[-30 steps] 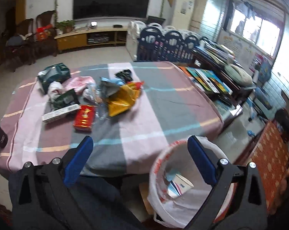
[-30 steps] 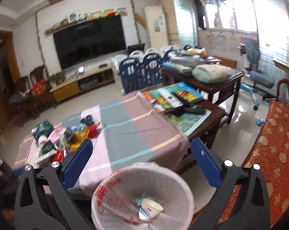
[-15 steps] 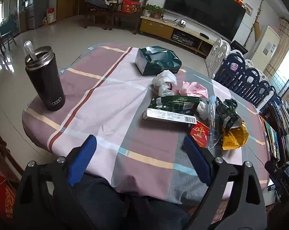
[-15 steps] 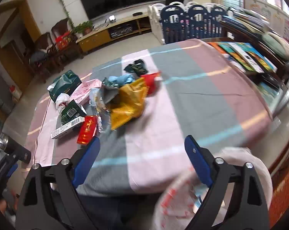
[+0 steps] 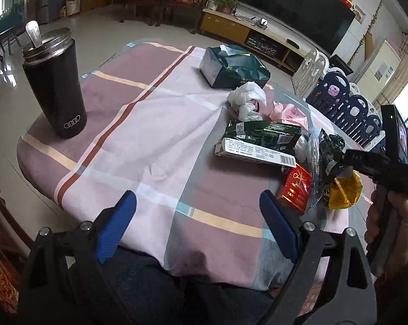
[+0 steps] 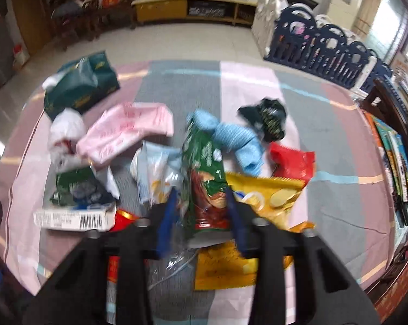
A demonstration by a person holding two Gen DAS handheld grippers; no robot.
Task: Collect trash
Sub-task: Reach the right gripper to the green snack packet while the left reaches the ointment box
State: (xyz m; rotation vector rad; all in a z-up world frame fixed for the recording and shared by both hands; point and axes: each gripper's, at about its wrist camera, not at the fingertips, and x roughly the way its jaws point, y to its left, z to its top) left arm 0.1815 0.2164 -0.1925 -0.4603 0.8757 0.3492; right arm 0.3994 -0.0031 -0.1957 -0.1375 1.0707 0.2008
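Note:
A pile of trash lies on the checked tablecloth: a white barcode box, a green wrapper, a red packet, a yellow chip bag, white and pink plastic bags. My right gripper has its fingers close on either side of a green-and-red snack bag in the pile; it also shows in the left wrist view. My left gripper is open and empty above the table's near edge.
A black tumbler with a spoon stands at the table's left end. A dark green tissue pack lies at the far side. Books lie on a side table to the right. A blue playpen fence stands behind.
My right gripper has moved from over the bin to the pile and narrowed around the green snack bag. My left gripper has swung left towards the tumbler end of the table.

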